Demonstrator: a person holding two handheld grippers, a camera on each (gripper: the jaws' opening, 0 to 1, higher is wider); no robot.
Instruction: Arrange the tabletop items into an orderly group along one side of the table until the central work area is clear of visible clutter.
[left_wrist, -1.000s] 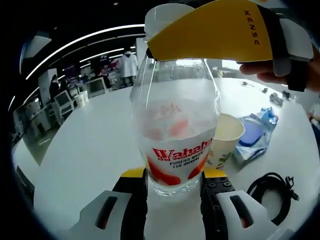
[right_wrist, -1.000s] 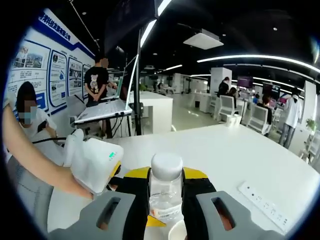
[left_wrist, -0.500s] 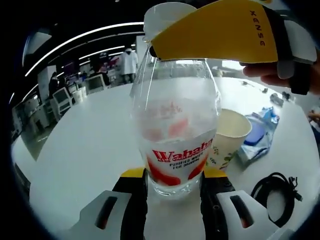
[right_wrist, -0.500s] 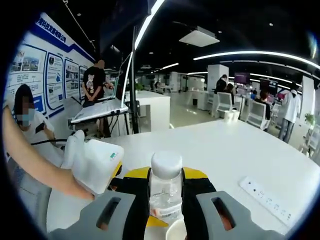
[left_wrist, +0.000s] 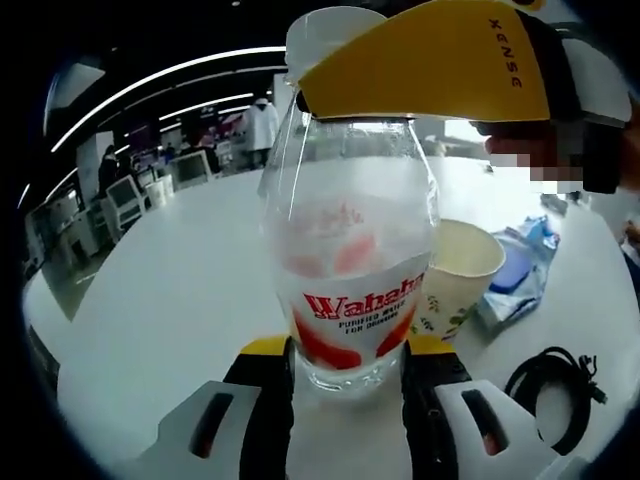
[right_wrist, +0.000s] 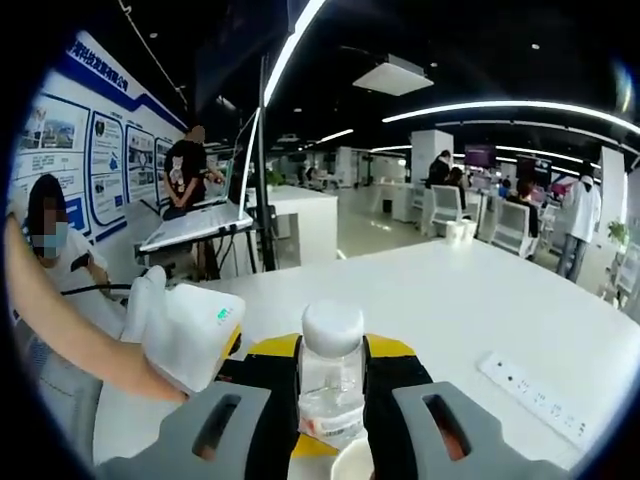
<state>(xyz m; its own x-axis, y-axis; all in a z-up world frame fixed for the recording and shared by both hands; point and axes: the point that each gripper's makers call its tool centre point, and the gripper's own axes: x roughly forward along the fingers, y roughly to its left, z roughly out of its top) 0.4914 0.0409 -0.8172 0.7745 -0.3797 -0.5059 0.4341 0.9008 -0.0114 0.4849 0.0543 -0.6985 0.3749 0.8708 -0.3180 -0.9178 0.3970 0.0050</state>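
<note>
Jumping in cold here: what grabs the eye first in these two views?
The clear water bottle, gripped low by the left tongs and at its white cap by the right tongs. Right behind it on the white table sit a paper cup and a black cable.

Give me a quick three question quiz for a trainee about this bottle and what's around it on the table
1. True or false: the paper cup stands right beside the bottle.
2. What does the right gripper clamp? A) the bottle's neck, under the white cap B) the power strip C) the black cable
3. Fill in: the left gripper holds the bottle at its ____.

Key: 1 true. 2 A. 3 base.
</note>
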